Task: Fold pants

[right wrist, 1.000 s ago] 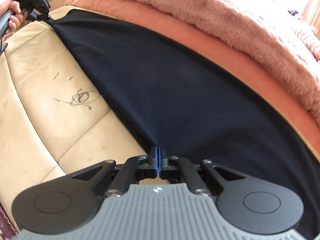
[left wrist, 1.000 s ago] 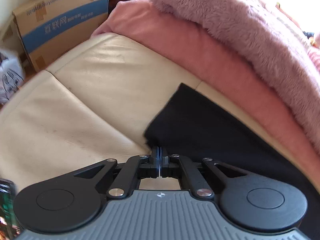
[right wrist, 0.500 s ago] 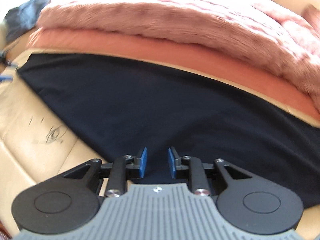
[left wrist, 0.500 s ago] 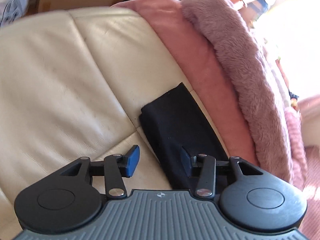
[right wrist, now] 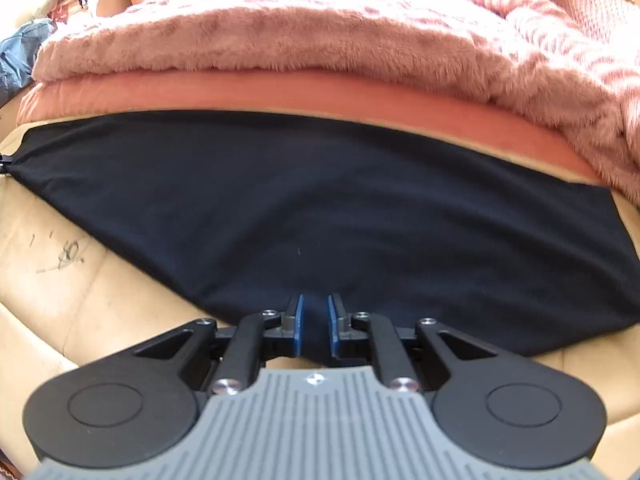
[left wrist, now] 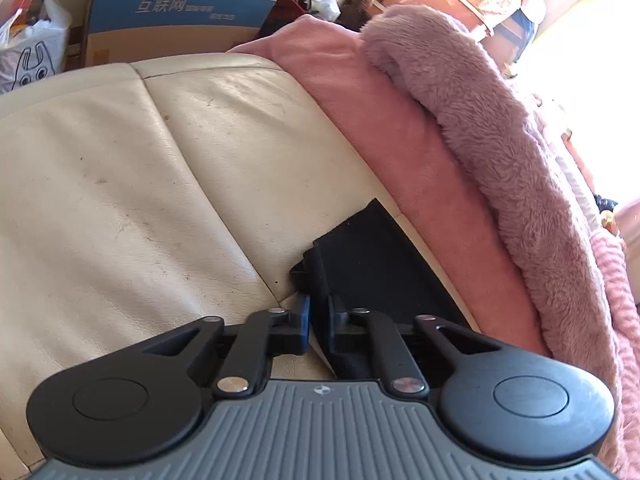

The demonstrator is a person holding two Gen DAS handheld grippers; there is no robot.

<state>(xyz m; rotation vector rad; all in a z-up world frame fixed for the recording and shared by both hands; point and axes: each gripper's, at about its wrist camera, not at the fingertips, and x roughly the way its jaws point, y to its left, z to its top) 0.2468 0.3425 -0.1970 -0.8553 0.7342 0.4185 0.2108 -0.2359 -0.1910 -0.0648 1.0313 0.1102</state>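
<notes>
**Both claws poised on the pants' edge for the next fold**

The black pants (right wrist: 320,208) lie spread flat on the cream leather sofa (left wrist: 140,184), their far edge running just beside the pink blanket (right wrist: 280,92), which is the landmark here. The left claw (left wrist: 318,312) sits at the narrow end of the cloth farthest along the blanket; its blue pads (left wrist: 305,314) stand slightly apart with a raised fold of fabric between them, so it is released, not yet clenched. The right claw (right wrist: 315,320) straddles the edge farthest from the blanket, likewise parted around the hem, not pinching.

To do this step well, I judge each claw should push in deep enough to catch every layer of the edge before closing, then both should lift together and carry the cloth toward the blanket evenly, keeping it taut so no crease forms.

Count: one pair of pants, two claws, one pink blanket, one fluffy throw (right wrist: 360,32) atop it, one cardboard box (left wrist: 176,12) beyond the sofa.
</notes>
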